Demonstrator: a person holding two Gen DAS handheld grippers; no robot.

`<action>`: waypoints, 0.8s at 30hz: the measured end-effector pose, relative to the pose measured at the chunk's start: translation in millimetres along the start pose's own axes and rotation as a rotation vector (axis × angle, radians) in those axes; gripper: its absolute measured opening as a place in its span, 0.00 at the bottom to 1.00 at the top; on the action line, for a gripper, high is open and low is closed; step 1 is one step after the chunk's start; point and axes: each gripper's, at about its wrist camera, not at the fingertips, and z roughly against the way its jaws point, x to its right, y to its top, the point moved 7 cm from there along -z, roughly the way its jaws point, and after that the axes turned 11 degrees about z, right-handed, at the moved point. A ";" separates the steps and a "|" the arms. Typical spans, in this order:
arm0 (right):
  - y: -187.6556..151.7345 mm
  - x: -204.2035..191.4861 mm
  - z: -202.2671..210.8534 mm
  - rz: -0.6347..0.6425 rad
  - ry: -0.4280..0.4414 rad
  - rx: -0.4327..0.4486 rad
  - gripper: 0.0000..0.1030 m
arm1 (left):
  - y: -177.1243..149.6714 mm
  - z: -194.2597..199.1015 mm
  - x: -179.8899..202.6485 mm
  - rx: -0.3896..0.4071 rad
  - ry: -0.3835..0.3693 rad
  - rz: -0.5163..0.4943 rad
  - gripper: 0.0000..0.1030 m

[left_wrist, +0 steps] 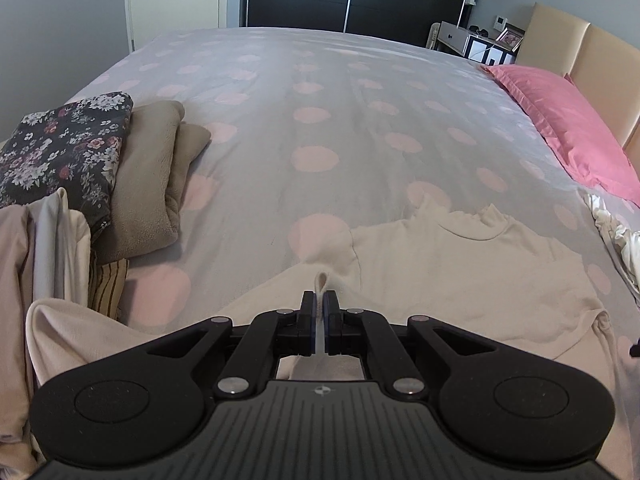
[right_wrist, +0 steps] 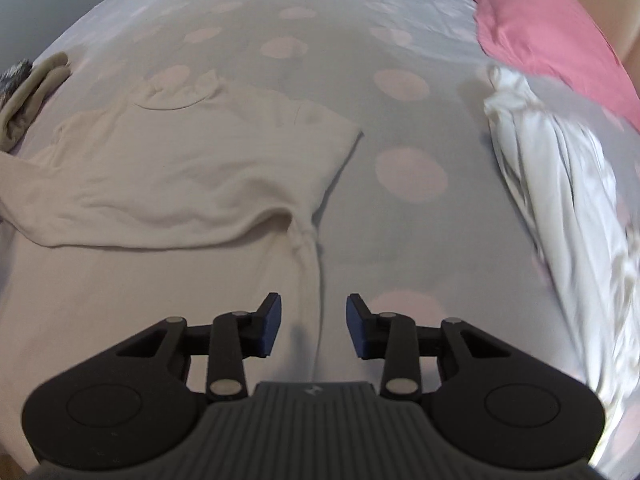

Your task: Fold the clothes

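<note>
A cream long-sleeved top [left_wrist: 460,272] lies spread on the bed, collar pointing toward the far side. My left gripper [left_wrist: 320,302] is shut on a pinched fold of this top near its left shoulder, and a small loop of fabric sticks up between the pads. In the right wrist view the same cream top [right_wrist: 180,168] fills the left half, one sleeve folded across its body. My right gripper [right_wrist: 313,310] is open just above the top's right edge, holding nothing.
The bed's grey cover with pink dots [left_wrist: 312,120] stretches ahead. Folded clothes are stacked at the left: a floral piece [left_wrist: 68,148] and a beige fleece [left_wrist: 156,176]. A pink pillow [left_wrist: 560,120] and crumpled white fabric [right_wrist: 560,208] lie to the right.
</note>
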 end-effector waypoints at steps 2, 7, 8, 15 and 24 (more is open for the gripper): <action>6.8 -2.7 -8.4 0.039 -0.010 -0.009 0.38 | -1.2 -3.6 -3.5 -0.005 0.010 0.003 0.01; 24.1 -9.4 -29.3 0.136 -0.036 -0.033 0.38 | -1.9 -10.0 -12.1 -0.013 0.017 0.022 0.02; 27.6 -10.7 -33.4 0.155 -0.041 -0.038 0.38 | -2.0 -10.9 -13.3 -0.015 0.015 0.027 0.02; 47.3 -15.9 -51.8 0.263 -0.085 -0.049 0.09 | -1.9 -15.0 -17.2 -0.025 0.013 0.032 0.02; 34.7 4.6 -52.5 0.276 -0.143 -0.102 0.00 | 1.9 -14.1 -27.8 -0.009 0.035 0.064 0.02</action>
